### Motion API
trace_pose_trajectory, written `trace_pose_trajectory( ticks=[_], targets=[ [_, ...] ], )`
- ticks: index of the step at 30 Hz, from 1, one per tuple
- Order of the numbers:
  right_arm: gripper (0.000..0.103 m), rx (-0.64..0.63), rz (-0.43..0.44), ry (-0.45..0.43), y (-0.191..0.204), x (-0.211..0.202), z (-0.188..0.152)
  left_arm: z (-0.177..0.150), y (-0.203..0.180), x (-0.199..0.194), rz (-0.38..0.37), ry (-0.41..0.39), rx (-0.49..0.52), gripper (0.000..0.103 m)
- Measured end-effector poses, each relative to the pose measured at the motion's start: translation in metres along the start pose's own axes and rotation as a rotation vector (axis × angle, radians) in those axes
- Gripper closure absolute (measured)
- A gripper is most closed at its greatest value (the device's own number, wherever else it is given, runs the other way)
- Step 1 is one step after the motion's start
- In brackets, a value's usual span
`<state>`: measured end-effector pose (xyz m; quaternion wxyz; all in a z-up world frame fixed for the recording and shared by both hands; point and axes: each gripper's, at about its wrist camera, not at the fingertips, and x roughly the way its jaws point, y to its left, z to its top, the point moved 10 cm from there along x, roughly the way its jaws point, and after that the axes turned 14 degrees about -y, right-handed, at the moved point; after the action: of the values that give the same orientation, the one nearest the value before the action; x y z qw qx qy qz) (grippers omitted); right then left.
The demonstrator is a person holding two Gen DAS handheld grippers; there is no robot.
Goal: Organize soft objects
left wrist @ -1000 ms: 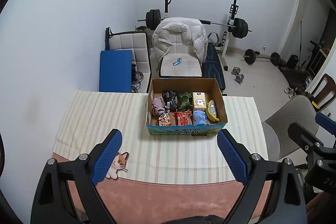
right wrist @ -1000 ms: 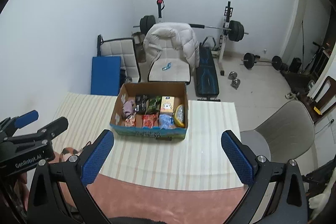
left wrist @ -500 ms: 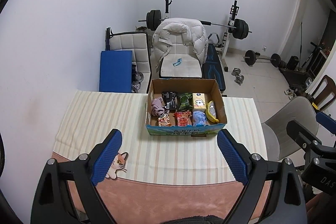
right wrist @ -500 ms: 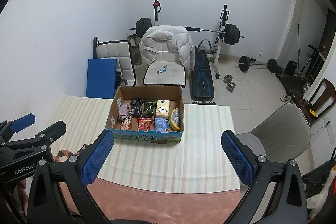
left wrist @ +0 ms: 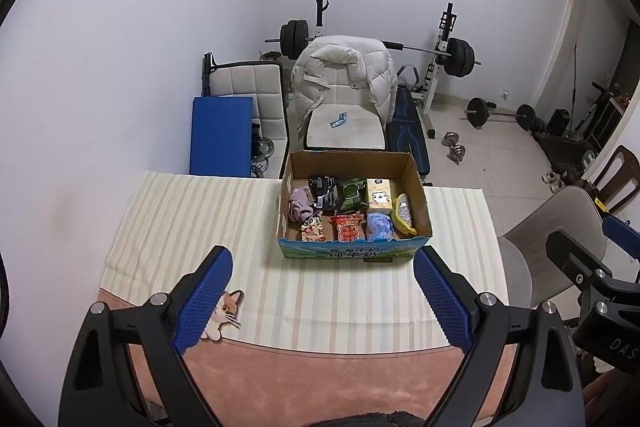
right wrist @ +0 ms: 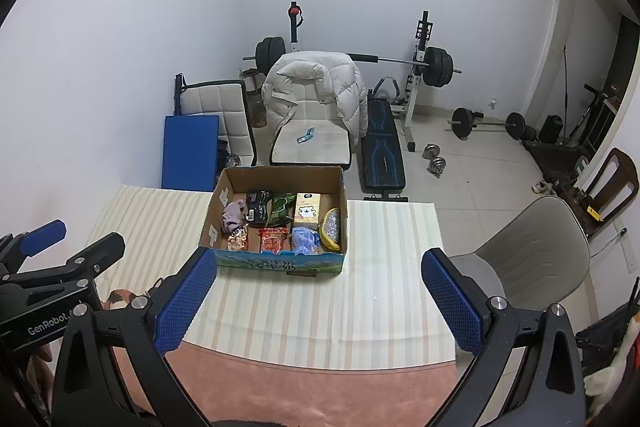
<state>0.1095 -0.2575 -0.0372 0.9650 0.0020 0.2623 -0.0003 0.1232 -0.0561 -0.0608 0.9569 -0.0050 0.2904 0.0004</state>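
A cardboard box (left wrist: 408,171) stands on the striped cloth (left wrist: 192,219) at the far middle of the table; it also shows in the right wrist view (right wrist: 280,175). It holds snack packs, a purple soft bundle (left wrist: 300,205) and a blue pouch (left wrist: 378,227). A cat-shaped soft toy (left wrist: 224,311) lies at the cloth's near left edge, partly behind my left finger; in the right wrist view only its orange patch (right wrist: 120,297) shows. My left gripper (left wrist: 322,295) is open and empty, above the near edge. My right gripper (right wrist: 320,301) is open and empty too.
A grey chair (right wrist: 532,251) stands at the table's right side. Behind the table are a chair with a white jacket (left wrist: 344,75), a blue mat (left wrist: 222,135) and a barbell rack (left wrist: 444,47). The near strip of table is bare pink (left wrist: 320,379).
The right gripper has drawn back and tilted, so the box sits lower and more central in its view. The left gripper has hardly moved. Both stay open.
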Motion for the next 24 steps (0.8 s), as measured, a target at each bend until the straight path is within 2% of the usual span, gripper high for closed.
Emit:
trace_pose_trajectory(
  ticks=[14, 17, 24],
  targets=[
    [0.000, 0.010, -0.005, -0.009, 0.0003, -0.0053, 0.0023, -0.0019, -0.0037, -0.0029, -0.006, -0.001, 0.025, 0.010],
    [0.000, 0.012, -0.010, -0.007, -0.0008, -0.0056, 0.0024, -0.0016, -0.0019, -0.0039, -0.002, -0.004, 0.021, 0.003],
    [0.000, 0.012, -0.020, -0.007, -0.0022, -0.0066, 0.0012, 0.0028, -0.0003, -0.0073, 0.000, -0.030, 0.008, 0.002]
  ],
)
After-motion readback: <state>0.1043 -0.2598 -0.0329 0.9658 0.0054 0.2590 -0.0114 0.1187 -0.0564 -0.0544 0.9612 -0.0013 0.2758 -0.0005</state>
